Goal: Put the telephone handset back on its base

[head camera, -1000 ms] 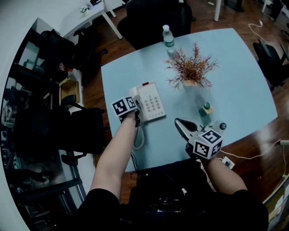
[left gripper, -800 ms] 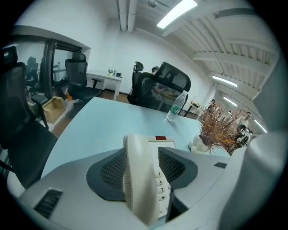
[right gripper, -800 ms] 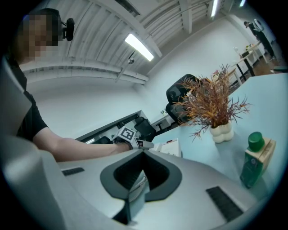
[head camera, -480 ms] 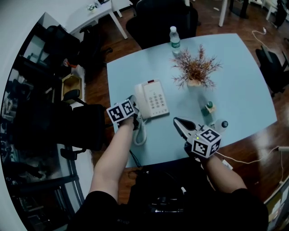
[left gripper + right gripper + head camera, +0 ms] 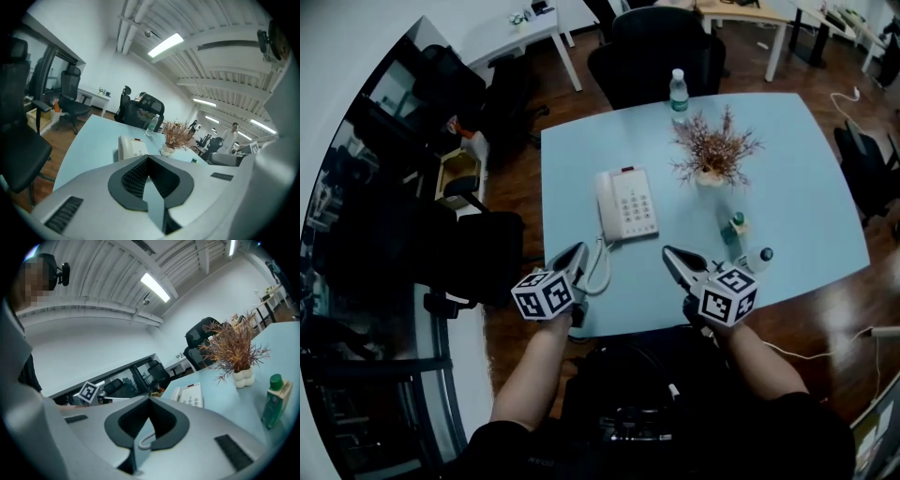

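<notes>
The white telephone [image 5: 630,204] lies on the pale blue table [image 5: 806,187], and its handset [image 5: 605,208] rests in the cradle along the base's left side. The coiled cord [image 5: 598,272] loops toward the near edge. My left gripper [image 5: 577,249] hovers over that near edge, well short of the phone, shut with nothing in it [image 5: 148,157]. My right gripper [image 5: 667,251] floats to the right of the cord, also shut and empty [image 5: 150,398]. The left gripper view has the phone [image 5: 131,146] ahead of the jaws; in the right gripper view it [image 5: 190,394] lies just beyond the jaw tips.
A dried plant in a white vase [image 5: 712,155] stands right of the phone, with a water bottle [image 5: 678,89] at the far edge. A green-capped bottle [image 5: 732,228] and a dark-capped bottle [image 5: 757,259] sit near my right gripper. Office chairs [image 5: 661,42] surround the table.
My left gripper has let go of the handset, drawn back from the phone's left side to the table's near edge and shut. The handset stays on the base. The right gripper barely moved.
</notes>
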The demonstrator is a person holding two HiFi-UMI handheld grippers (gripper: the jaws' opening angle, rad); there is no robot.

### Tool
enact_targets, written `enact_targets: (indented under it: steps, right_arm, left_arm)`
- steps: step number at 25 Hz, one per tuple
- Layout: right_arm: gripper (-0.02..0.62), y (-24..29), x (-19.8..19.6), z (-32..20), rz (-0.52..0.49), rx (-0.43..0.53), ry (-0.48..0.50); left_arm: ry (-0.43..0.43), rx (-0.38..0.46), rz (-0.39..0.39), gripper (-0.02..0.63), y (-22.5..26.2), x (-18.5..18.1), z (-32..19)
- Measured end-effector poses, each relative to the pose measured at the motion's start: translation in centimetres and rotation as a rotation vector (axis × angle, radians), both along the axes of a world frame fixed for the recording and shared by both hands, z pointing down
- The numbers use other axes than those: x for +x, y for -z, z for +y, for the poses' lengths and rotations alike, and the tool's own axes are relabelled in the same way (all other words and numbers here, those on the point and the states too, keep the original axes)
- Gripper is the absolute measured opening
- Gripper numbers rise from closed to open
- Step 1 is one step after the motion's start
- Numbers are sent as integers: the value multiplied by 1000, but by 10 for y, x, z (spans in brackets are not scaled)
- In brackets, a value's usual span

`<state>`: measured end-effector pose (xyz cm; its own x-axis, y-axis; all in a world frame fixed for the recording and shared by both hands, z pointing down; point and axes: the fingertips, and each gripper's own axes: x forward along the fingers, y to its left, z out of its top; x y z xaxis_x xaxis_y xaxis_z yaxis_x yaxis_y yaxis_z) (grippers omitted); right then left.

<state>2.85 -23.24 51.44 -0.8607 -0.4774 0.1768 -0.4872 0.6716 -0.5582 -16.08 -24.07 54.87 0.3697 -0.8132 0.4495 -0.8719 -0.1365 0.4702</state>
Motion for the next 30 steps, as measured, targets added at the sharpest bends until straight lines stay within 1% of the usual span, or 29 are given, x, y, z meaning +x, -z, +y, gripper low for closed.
enact_targets:
  steps: [2,4,8,11,13,17,19,23,26,28,30]
  right_arm:
    - [14,-4,2,9,-1,-9,-8]
    - [14,-9,2,19,2,-26,-20]
    - [14,-15,-3,43,13,-54,-35]
    - [14,0,-16,65,20,-19,-34]
    - [14,8,-25,83,34,12,-25]
    - [14,9,-31,128,47,18,-36]
    - [14,7,-30,152,69,21,-48]
    - [12,0,-24,195,117,3,-82]
    - [12,3,-22,221,135,18,-108]
    - [12,4,-21,236,134,23,-125]
    - [12,7,-22,248,145,31,-127]
  left_arm:
    - [27,9,12,0,3,-8,33]
    - [37,11,2,0,5,-16,61]
    - [8,25,-41,0,16,-18,110]
    - [-17,58,-72,0,28,-20,135]
    - [-25,77,-74,0,35,-24,147]
    - [-37,105,-51,0,47,-29,178]
    - [-49,114,-39,0,50,-29,198]
    - [-67,102,-2,0,43,-27,236]
    - [-70,91,18,0,36,-27,257]
    - [-60,81,48,0,33,-30,267]
    - [-43,80,97,0,33,-32,274]
